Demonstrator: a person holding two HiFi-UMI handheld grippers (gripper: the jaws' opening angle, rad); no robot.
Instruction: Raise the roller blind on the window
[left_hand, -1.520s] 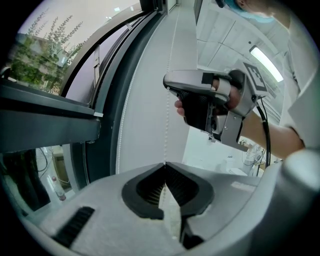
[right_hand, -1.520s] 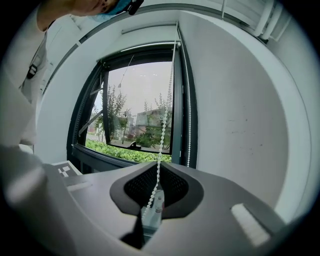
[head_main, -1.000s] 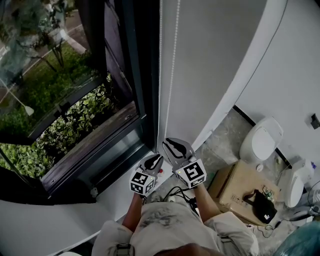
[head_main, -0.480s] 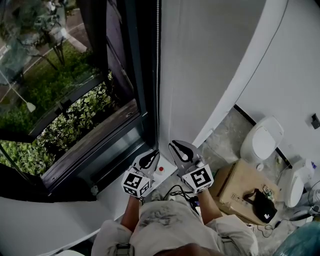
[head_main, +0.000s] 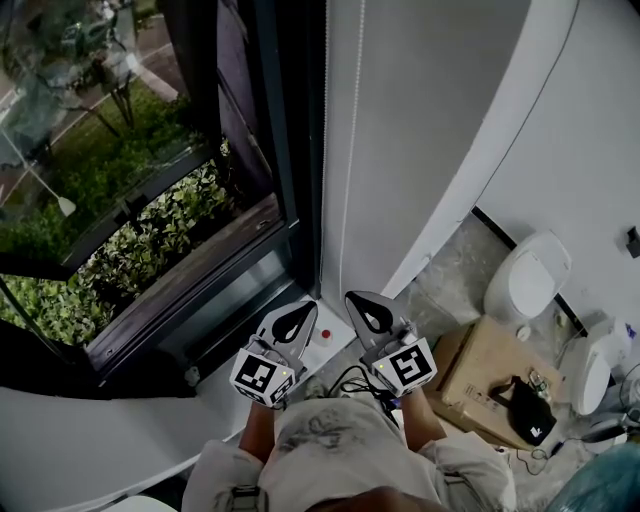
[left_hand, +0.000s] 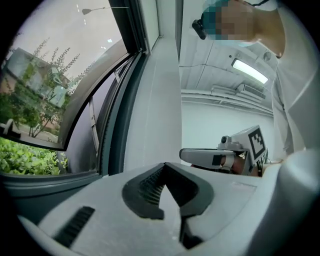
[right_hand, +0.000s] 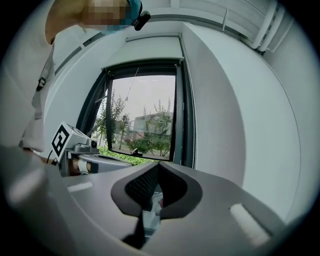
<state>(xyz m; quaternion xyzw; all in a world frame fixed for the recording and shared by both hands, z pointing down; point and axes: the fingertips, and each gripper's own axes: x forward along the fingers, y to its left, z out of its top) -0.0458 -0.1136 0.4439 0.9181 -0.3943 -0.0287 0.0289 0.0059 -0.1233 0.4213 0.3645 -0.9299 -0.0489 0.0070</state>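
The window (head_main: 150, 200) has a dark frame, and its white roller blind (right_hand: 150, 50) sits high at the top. A bead chain (head_main: 350, 150) hangs down the white wall just right of the frame, also seen as the chain (right_hand: 193, 125). My left gripper (head_main: 303, 308) is held level in front of the sill, left of the chain. Its jaws have just been closing and are now shut, with nothing visible between them (left_hand: 165, 167). My right gripper (head_main: 355, 298) is beside it, jaws together, and no chain shows in them (right_hand: 157, 167).
The dark sill (head_main: 240, 290) runs below the glass, with a small red button (head_main: 325, 333) on the white ledge. At the right on the floor are a toilet (head_main: 527, 283) and a cardboard box (head_main: 475, 375) with a black bag (head_main: 527, 415). Cables (head_main: 350, 382) lie by my legs.
My left gripper has risen toward the camera and drifted left, and its jaws have closed. The right gripper has shifted slightly to the right.
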